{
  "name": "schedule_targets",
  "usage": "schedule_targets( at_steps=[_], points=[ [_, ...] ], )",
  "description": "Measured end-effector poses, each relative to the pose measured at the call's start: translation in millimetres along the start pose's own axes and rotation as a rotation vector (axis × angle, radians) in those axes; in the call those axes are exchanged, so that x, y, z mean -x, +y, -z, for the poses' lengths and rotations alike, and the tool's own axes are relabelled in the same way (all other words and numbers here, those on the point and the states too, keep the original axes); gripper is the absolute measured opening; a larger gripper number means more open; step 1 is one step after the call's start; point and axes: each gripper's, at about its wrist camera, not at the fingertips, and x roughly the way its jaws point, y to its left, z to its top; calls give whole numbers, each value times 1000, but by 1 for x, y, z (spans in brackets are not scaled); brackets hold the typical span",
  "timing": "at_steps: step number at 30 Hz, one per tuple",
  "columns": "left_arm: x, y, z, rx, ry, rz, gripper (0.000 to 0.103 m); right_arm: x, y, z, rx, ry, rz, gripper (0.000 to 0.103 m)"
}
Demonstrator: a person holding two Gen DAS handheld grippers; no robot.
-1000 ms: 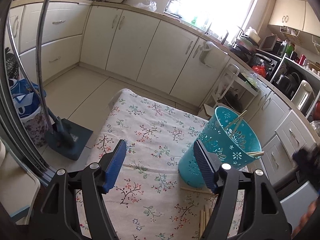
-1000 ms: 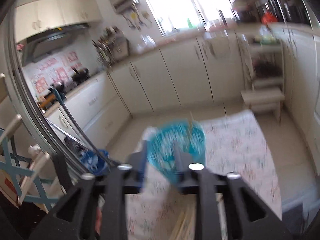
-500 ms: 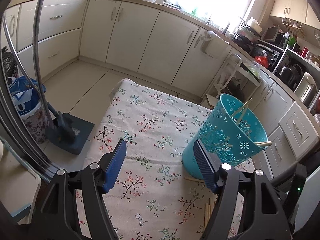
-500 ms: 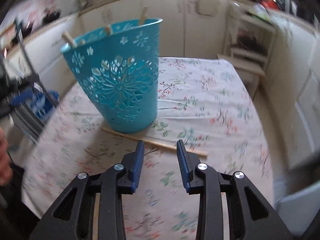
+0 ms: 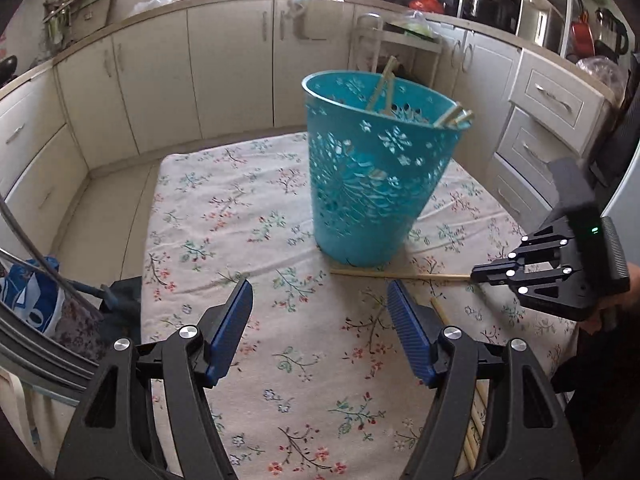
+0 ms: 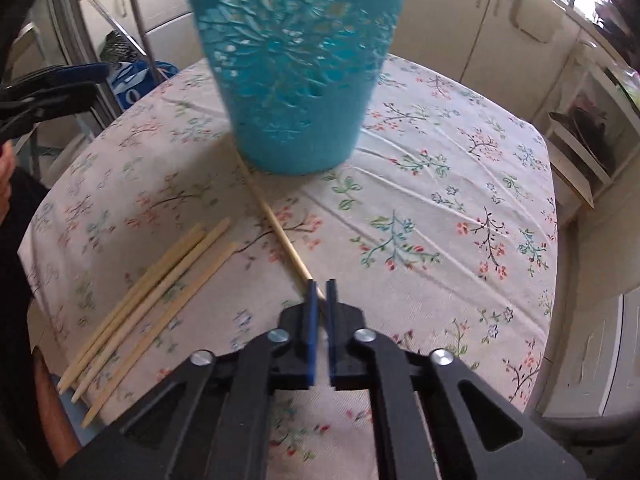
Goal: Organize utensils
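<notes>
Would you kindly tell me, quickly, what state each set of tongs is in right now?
Left tongs: open, holding nothing.
Right tongs: shut on the near end of the single chopstick lying on the tablecloth.

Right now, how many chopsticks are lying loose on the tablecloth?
5: a lone chopstick runs from the basket's foot to between the right gripper's tips; a bunch of about four lies side by side left of it. They overlap, so one may be hidden.

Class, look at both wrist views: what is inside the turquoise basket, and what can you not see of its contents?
Several wooden chopsticks stand inside the turquoise basket, their tips poking above the rim. Their lower ends and the basket's bottom are hidden by its patterned wall, so an exact count cannot be made.
</notes>
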Motion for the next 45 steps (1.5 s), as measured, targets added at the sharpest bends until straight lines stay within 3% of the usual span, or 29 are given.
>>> schedule_targets(
  at_steps=[4, 7, 9, 15, 18, 22, 26, 29, 32, 34, 36, 39, 42, 45],
  points=[
    [-8, -14, 5, -33, 30, 22, 66, 16, 2, 16, -18, -17, -20, 0],
    [-10, -38, 11, -127, 29, 49, 66, 31, -12, 22, -128, -37, -105, 0],
    [-11, -59, 12, -229, 19, 47, 66, 42, -25, 28, -227, -61, -141, 0],
    [-34, -145, 14, -680, -4, 16, 67, 63, -61, 54, -507, -157, -186, 1],
    [-60, -179, 4, -858, 57, 67, 67, 70, -79, 64, -596, -207, -190, 1],
    [-93, -200, -9, -983, 155, 98, 66, 76, -102, 69, -702, -256, -219, 1],
    [-118, -207, -14, -1046, 237, 135, 69, 74, -122, 75, -780, -261, -233, 1],
    [-131, -202, -28, -963, 328, 211, 67, 74, -129, 79, -804, -260, -240, 1],
    [-135, -193, -31, -878, 388, 277, 50, 75, -134, 81, -821, -264, -247, 1],
    [-133, -189, -30, -845, 402, 302, 24, 75, -136, 82, -827, -267, -252, 1],
    [-133, -191, -27, -878, 383, 250, 10, 77, -135, 81, -822, -271, -255, 1],
    [-133, -195, -28, -916, 365, 162, 0, 78, -132, 81, -812, -271, -250, 1],
    [-133, -198, -31, -936, 352, 68, 0, 78, -132, 83, -812, -271, -239, 1],
    [-126, -198, -34, -927, 336, 41, 0, 78, -132, 84, -819, -272, -233, 1]
  ],
)
